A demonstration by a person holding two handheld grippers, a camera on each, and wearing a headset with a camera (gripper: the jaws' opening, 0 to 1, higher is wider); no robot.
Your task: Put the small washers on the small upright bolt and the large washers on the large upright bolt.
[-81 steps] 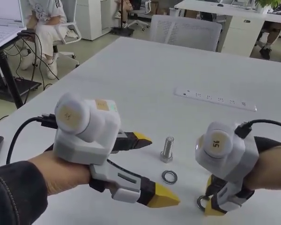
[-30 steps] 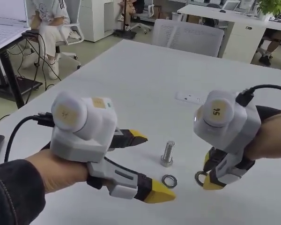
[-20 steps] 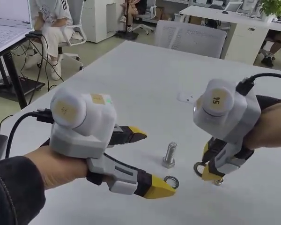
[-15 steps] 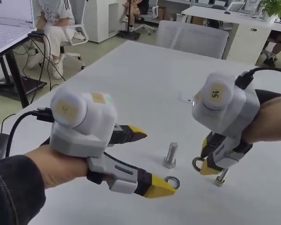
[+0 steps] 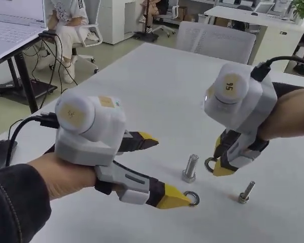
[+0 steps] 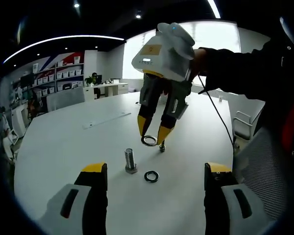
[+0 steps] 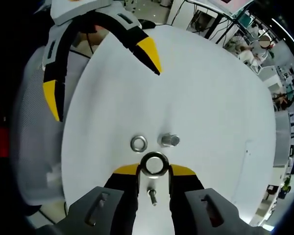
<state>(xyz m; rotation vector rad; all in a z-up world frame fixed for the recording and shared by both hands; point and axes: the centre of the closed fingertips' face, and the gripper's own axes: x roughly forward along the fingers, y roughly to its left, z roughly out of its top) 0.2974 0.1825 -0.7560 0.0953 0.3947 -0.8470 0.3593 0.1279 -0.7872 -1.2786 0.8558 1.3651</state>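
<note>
My right gripper (image 5: 218, 166) hangs above the white table (image 5: 157, 81), shut on a large steel washer (image 5: 210, 164) just right of the large upright bolt (image 5: 190, 168). The right gripper view looks straight down on the held washer (image 7: 154, 164), with the large bolt's head (image 7: 169, 140) just beyond it and the small upright bolt (image 7: 151, 195) under the jaws. A second washer (image 5: 192, 198) lies flat in front of the large bolt, by the near tip of my open left gripper (image 5: 161, 168). The small bolt (image 5: 245, 191) stands further right.
A white power strip (image 6: 108, 119) lies further back on the table. A grey mesh chair (image 5: 215, 43) stands at the far edge. At the left are a desk with a laptop (image 5: 12, 28), hanging cables and a seated person (image 5: 71, 25).
My right gripper has risen off the table with the washer and moved left toward the large bolt, uncovering the small bolt. The left gripper has stayed open beside the loose washer.
</note>
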